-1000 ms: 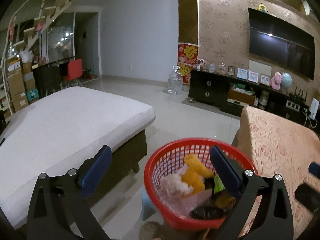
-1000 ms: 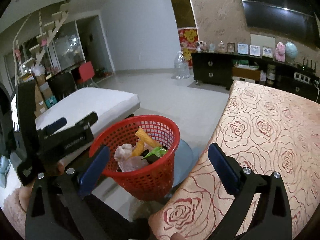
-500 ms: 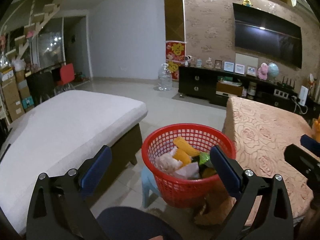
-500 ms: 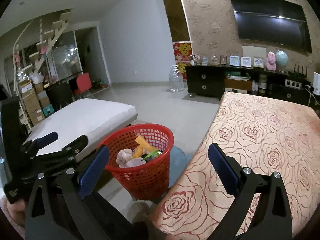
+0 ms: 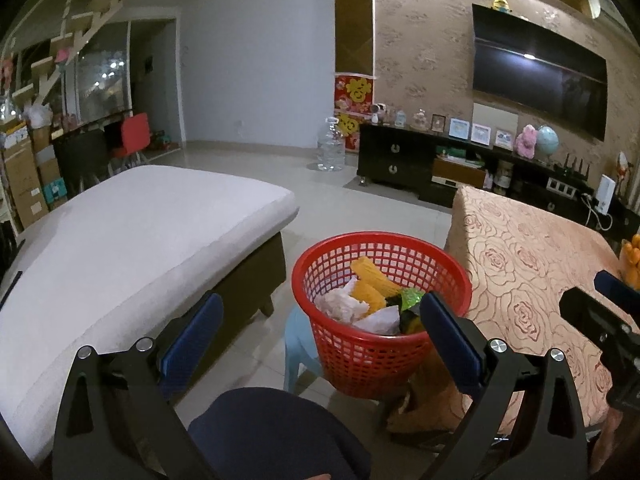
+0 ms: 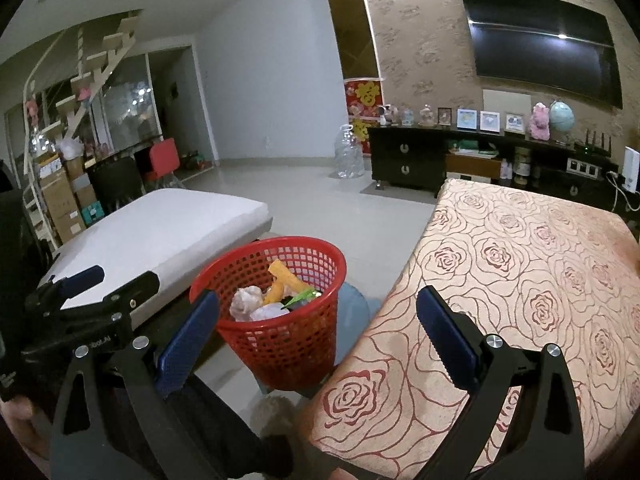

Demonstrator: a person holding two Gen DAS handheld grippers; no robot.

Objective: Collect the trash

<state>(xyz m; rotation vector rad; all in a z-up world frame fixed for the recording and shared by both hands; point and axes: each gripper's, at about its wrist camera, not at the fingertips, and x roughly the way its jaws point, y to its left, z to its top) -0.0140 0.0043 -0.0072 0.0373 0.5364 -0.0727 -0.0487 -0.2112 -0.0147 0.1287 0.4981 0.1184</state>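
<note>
Pulling back from the red basket (image 5: 380, 308) — both grippers are sitting further from it than a second ago, when the left gripper (image 5: 320, 332) was right over the rim and the trash filled the lower frame; now the whole basket is showing with floor around it. Reading that as a drop just finished, both claws coming away empty. Basket is sitting on a small blue stool (image 5: 298, 354), between the white cushioned bench (image 5: 132, 236) on the left and the table with the rose-pattern cloth (image 6: 520, 280) on the right, touching or nearly touching the cloth edge. Inside: yellow peels or wrappers (image 5: 374, 276), crumpled white paper (image 5: 340, 306), something green (image 5: 410, 296). Left gripper is hovering low over the person's dark knee (image 5: 276, 432), pointing forward, jaws spread wide, nothing between them. Right gripper (image 6: 320, 336) is hanging over the near-left corner of the table, level, jaws also wide apart and empty. Tabletop in the right view is looking clear of trash; an orange object (image 5: 632, 256) is standing at the table's far right edge in the left view, can't tell if it's trash. Judging the task near done or between pickups.
</note>
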